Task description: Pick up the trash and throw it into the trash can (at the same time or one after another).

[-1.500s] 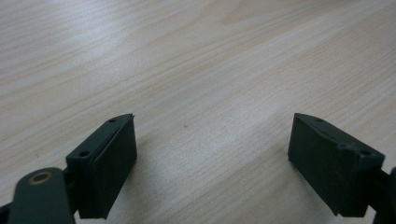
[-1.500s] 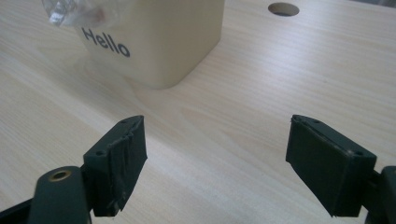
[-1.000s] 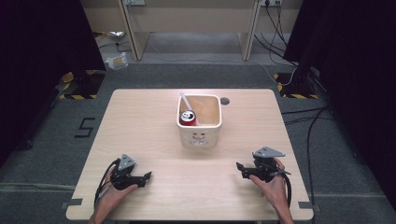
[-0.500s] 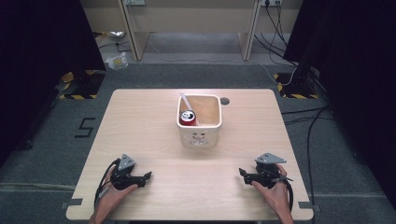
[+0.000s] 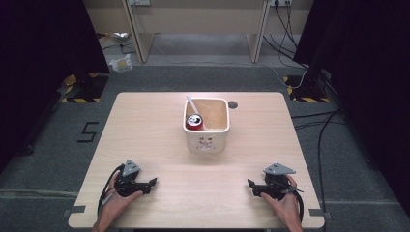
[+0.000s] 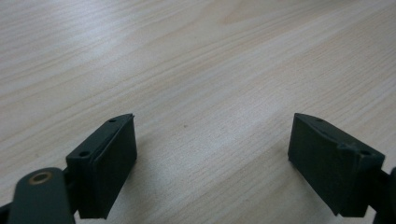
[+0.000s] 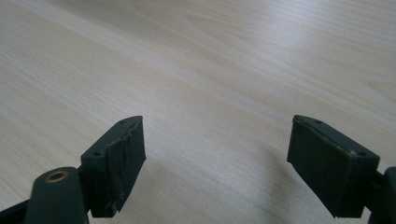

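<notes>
Wooden table (image 5: 145, 125), left tool (image 5: 151, 182) and right tool (image 5: 250, 184) resting near its front edge, jaws wide and empty, white tub (image 5: 207, 140) with red can (image 5: 194, 121) well apart beyond them

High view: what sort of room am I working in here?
Probably a lab or recording studio: a bare wooden table on grey carpet, black curtains at both sides, cables across the floor, and hazard-striped stand bases.
</notes>
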The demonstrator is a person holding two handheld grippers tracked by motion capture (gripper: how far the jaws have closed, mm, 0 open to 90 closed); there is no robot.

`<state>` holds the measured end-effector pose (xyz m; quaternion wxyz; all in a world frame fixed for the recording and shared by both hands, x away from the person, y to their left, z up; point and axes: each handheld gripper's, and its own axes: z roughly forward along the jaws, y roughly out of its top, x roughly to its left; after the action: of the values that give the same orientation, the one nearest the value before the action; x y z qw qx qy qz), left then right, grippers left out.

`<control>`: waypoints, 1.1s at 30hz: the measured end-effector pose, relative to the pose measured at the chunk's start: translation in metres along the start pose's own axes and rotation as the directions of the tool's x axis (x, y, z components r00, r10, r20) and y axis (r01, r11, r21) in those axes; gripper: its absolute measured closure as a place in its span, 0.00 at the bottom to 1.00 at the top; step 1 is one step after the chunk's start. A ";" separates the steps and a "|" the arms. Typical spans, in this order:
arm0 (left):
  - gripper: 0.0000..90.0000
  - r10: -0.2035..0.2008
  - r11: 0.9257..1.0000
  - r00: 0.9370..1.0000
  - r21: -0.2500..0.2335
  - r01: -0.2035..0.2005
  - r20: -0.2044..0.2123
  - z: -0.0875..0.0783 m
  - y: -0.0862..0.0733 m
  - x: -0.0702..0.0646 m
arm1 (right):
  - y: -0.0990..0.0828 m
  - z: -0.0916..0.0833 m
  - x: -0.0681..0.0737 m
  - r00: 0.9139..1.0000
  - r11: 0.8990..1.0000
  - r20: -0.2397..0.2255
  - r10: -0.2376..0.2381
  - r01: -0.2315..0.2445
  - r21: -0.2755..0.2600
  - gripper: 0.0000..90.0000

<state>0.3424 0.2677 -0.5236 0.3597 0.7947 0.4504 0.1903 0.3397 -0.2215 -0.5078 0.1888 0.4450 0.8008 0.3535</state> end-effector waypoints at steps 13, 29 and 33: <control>0.16 0.000 1.000 1.000 0.000 0.000 0.000 0.000 0.000 0.000 | -0.009 -0.001 0.005 1.000 1.000 0.006 -0.011 0.011 0.021 0.21; 0.16 0.000 1.000 1.000 -0.001 0.000 -0.001 0.000 0.000 0.000 | -0.013 -0.001 0.009 1.000 1.000 0.029 -0.004 0.003 0.022 0.16; 0.16 0.000 1.000 1.000 0.001 0.000 -0.001 0.000 0.000 0.000 | -0.013 -0.001 0.009 0.999 1.000 0.032 -0.002 0.001 0.021 0.16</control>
<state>0.3423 0.2677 -0.5236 0.3593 0.7948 0.4506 0.1905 0.3265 -0.2186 -0.5166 0.1972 0.4521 0.8016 0.3379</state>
